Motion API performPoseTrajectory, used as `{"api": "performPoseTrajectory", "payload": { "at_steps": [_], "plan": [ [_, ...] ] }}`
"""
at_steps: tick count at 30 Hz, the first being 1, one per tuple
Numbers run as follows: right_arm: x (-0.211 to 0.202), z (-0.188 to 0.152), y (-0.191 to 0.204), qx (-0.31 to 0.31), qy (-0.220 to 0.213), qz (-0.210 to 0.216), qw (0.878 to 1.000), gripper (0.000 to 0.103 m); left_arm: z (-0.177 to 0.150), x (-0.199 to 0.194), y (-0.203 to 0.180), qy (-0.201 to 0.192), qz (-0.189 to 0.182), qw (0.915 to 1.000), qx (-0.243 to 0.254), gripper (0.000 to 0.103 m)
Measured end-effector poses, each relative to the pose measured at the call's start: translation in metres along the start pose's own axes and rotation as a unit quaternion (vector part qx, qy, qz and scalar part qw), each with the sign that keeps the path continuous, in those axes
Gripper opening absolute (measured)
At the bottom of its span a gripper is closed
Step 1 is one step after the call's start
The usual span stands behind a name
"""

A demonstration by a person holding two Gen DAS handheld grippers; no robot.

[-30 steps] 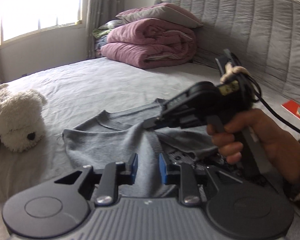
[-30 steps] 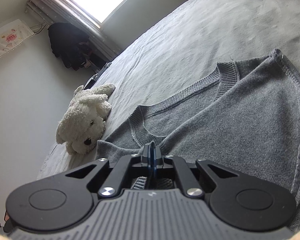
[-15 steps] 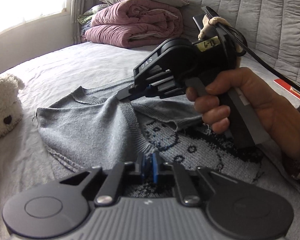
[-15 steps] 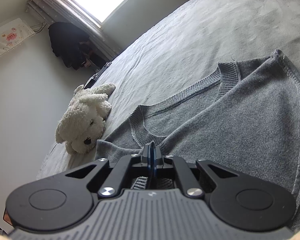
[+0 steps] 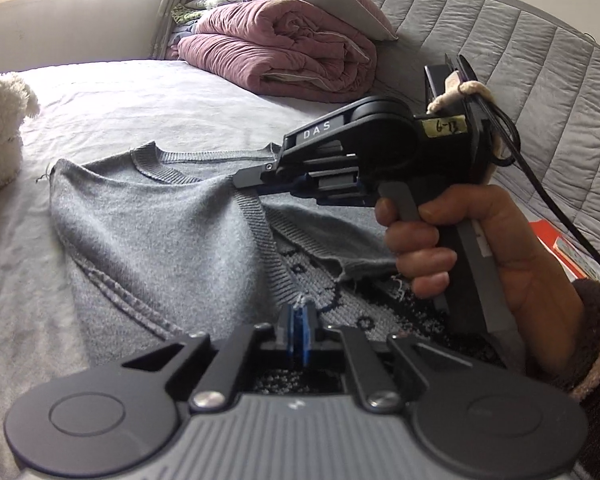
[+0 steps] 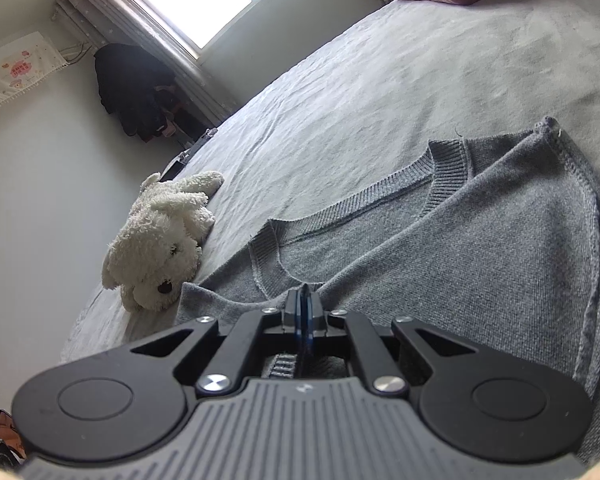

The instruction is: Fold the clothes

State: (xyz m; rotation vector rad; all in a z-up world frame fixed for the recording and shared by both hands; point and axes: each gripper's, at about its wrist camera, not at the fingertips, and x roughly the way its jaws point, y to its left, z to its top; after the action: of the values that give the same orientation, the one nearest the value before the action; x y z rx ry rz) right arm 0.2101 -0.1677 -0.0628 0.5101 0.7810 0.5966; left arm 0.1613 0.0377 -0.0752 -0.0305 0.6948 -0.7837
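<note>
Viewing left wrist: left gripper (image 5: 298,322) clenched on the ribbed hem of the grey sweater (image 5: 148,220), lifted off the bed (image 5: 140,100); right gripper (image 5: 252,179) pinches the same hem.
Right wrist: right gripper (image 6: 303,306) clamped on cloth.
Progress: first fold likely under way; remaining folds to do.

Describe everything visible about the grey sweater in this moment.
The grey sweater is a fine knit with a ribbed round neckline and stitched seams. It lies on the grey bedsheet, partly folded over, showing a dark patterned inside. The left gripper and right gripper are both shut on its ribbed edge, lifting it into a ridge. A white plush dog lies beside it.
</note>
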Motion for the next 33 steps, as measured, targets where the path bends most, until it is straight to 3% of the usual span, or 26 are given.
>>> {"api": "performPoseTrajectory", "payload": {
  "at_steps": [3,5,7,9,13,25,33],
  "plan": [
    [0.002,-0.001,0.000,-0.003,0.006,-0.005,1.000,0.010,0.002,-0.002,0.000,0.001,0.005,1.0000,-0.006,0.005],
    [-0.002,-0.001,0.002,-0.001,0.003,0.000,1.000,0.014,0.005,-0.007,-0.006,0.007,0.019,0.9998,-0.004,0.010],
    [-0.004,0.000,0.005,-0.002,0.006,0.002,1.000,0.015,0.007,-0.016,-0.013,0.012,0.038,0.9992,-0.002,0.024],
    [-0.010,0.001,0.008,0.001,0.001,0.004,1.000,0.016,0.009,-0.027,-0.022,0.020,0.056,0.9982,-0.003,0.026],
    [-0.028,-0.008,0.017,0.014,0.017,0.014,1.000,0.028,0.006,-0.059,-0.037,0.029,0.092,0.9953,-0.009,0.035],
    [-0.091,-0.050,0.053,0.053,0.089,0.057,0.993,0.028,-0.033,-0.138,-0.070,0.073,0.149,0.9861,-0.008,0.036],
    [-0.133,-0.111,0.077,0.057,0.155,0.087,0.982,0.028,-0.074,-0.165,-0.083,0.083,0.160,0.9835,-0.017,0.036]
  ]
}}
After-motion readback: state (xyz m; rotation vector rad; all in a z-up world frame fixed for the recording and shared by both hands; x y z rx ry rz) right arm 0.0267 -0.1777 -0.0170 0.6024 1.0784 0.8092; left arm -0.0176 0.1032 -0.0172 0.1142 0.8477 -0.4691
